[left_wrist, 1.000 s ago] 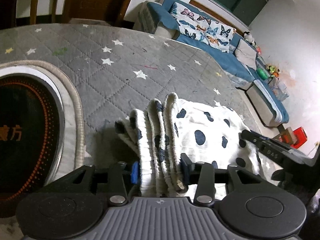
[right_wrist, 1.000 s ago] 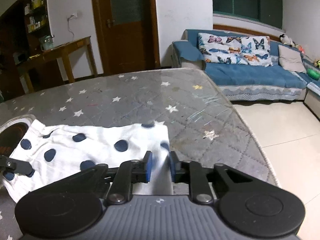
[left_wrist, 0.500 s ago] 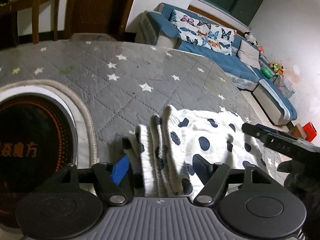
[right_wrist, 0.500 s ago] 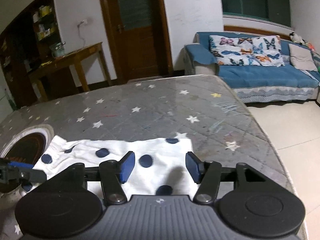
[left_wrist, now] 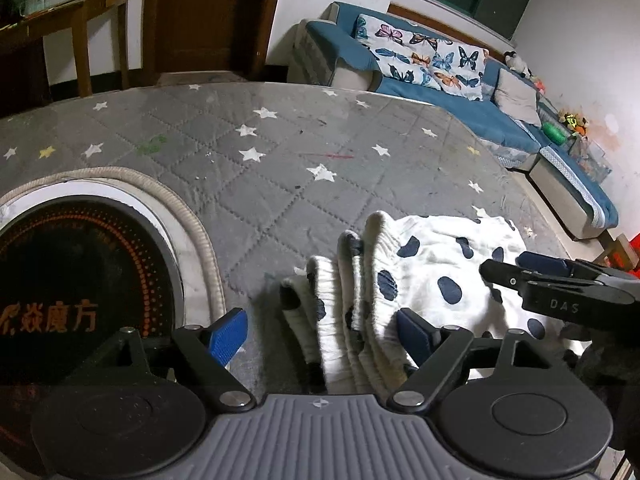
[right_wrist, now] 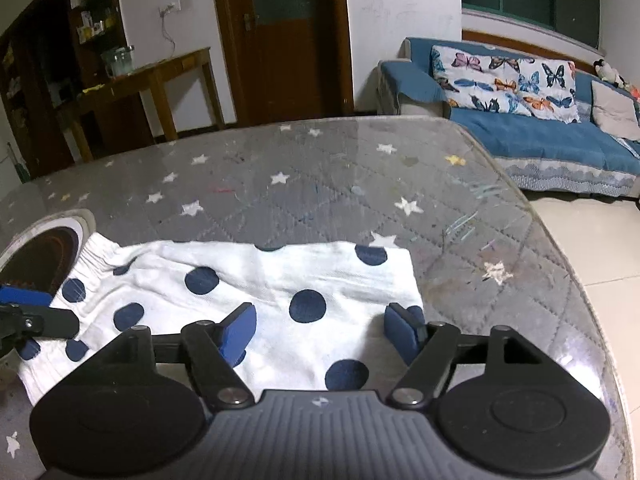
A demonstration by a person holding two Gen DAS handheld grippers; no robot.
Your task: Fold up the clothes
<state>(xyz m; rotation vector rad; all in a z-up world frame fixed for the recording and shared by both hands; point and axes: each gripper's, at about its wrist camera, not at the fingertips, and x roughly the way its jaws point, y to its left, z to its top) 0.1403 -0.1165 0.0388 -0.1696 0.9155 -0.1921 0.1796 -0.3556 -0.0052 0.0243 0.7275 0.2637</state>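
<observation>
Both tools stand wide apart at the fingers and grip nothing. Left tool (left_wrist: 322, 334) hovers over the gathered elastic waistband of the polka-dot garment (left_wrist: 436, 276), its blue pads either side of the bunched ridges of cloth without pinching them; the left pad hangs over bare covering, the right pad sits just beside the outermost ridge. Right tool (right_wrist: 324, 330) hangs above the opposite end of the garment (right_wrist: 256, 288), its pads spread over the flat white fabric near the straight hem. That tool also shows in the left wrist view as a black arm (left_wrist: 560, 284) marked with letters, reaching in over the cloth from the right.

The garment is white with dark blue dots and lies folded into a rough rectangle on the worktop (right_wrist: 340, 184), near its front edge, waistband toward the left tool and hem toward the right. The worktop wears a grey quilted cover with white and yellow stars under a glossy sheet. A round black cooker plate (left_wrist: 76, 276) ringed in white is set into it just left of the waistband. Beyond the worktop stand a blue sofa (right_wrist: 532, 140) with butterfly cushions (right_wrist: 504, 80), a brown door (right_wrist: 288, 40) and a wooden side table (right_wrist: 160, 80).
</observation>
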